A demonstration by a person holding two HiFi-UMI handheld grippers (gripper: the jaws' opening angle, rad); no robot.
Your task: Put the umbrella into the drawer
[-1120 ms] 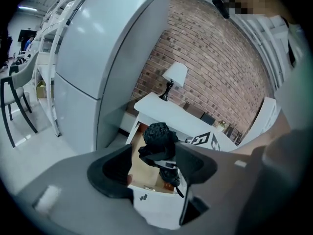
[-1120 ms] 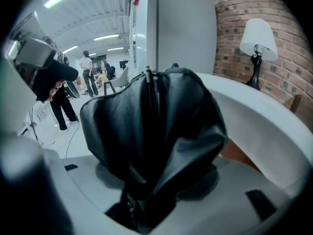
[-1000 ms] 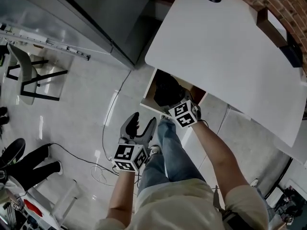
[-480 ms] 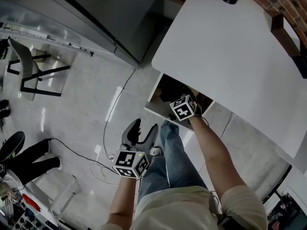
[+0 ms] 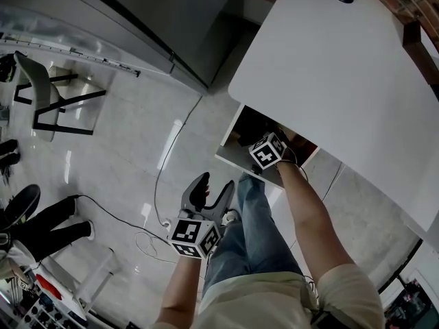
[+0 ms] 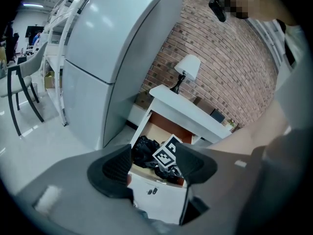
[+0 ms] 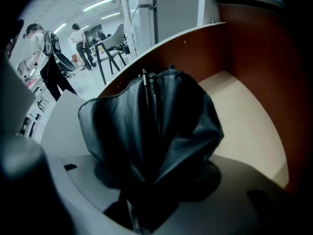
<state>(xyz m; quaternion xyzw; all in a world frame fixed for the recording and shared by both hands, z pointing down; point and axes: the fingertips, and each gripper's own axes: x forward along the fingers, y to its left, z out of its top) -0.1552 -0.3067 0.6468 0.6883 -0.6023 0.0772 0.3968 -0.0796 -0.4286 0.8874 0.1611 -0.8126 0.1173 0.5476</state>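
"How's your left side?"
"My left gripper is low and angled down, with its jaws wide apart and empty."
"And the right?"
"My right gripper points steeply down on an outstretched forearm. Its jaws are opening, with the umbrella between them."

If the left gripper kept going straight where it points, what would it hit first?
Most likely the open drawer: its white front, or the black umbrella bulging just above. Nothing nearer shows between the left gripper's open jaws, though depth is unclear.
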